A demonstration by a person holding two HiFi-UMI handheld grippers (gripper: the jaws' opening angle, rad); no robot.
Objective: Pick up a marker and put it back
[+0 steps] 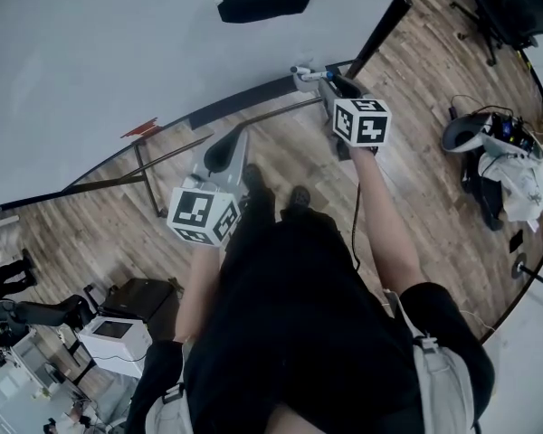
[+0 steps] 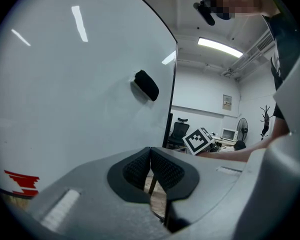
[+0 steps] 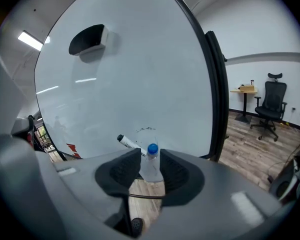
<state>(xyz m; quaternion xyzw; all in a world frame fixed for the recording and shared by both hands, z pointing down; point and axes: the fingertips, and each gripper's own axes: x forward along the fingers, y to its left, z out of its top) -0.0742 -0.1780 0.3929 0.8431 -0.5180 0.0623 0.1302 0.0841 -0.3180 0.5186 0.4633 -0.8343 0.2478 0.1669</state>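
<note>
A white marker with a blue end (image 3: 151,165) stands between the pads of my right gripper (image 3: 150,170), blue end toward the whiteboard (image 3: 130,84). The jaws stand wide and do not seem to press on it. In the head view this marker (image 1: 309,74) sticks out of the right gripper (image 1: 330,84) at the board's lower edge. A second marker with a black cap (image 3: 127,142) lies just beyond, against the board. My left gripper (image 2: 150,156) is shut with nothing in it, its pads meeting at the tips; it hangs lower left, (image 1: 224,152), off the board.
A black eraser (image 1: 262,0) sticks high on the whiteboard (image 1: 118,61). A red mark (image 1: 140,128) sits near the board's lower edge. The board's stand legs (image 1: 149,183) rest on wood floor. Office chairs (image 1: 516,12), a heap of gear (image 1: 511,165) and a cart (image 1: 118,337) stand around.
</note>
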